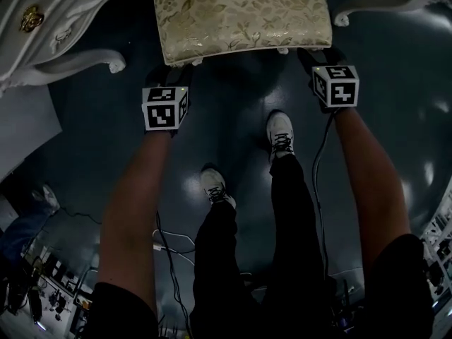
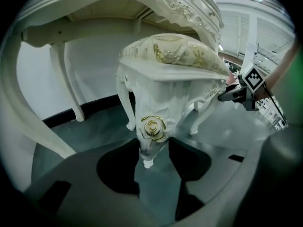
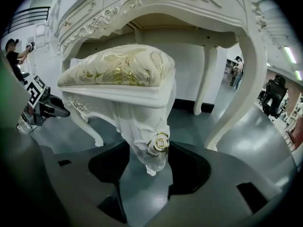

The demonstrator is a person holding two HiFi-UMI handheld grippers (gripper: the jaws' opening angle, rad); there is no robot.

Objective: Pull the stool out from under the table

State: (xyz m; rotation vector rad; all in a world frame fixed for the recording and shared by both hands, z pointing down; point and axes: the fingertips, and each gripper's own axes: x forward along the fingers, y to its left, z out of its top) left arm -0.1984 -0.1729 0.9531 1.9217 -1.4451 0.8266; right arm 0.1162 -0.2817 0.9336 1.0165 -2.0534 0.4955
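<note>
Jaws of your left gripper [image 2: 152, 144] and right gripper [image 3: 149, 149] each clamp a front leg of the stool [image 1: 240, 13], which sits partly under the table [image 1: 63, 66]. Uneven pulling could slew it against a table leg.

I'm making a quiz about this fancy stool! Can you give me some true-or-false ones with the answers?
1. The cushion is plain red. False: it is cream with a gold flower pattern.
2. The left gripper and the right gripper each have a stool leg between their jaws. True.
3. The stool lies tipped on its side. False: it stands upright on its legs.
4. A gold rose decorates the leg. True.
</note>
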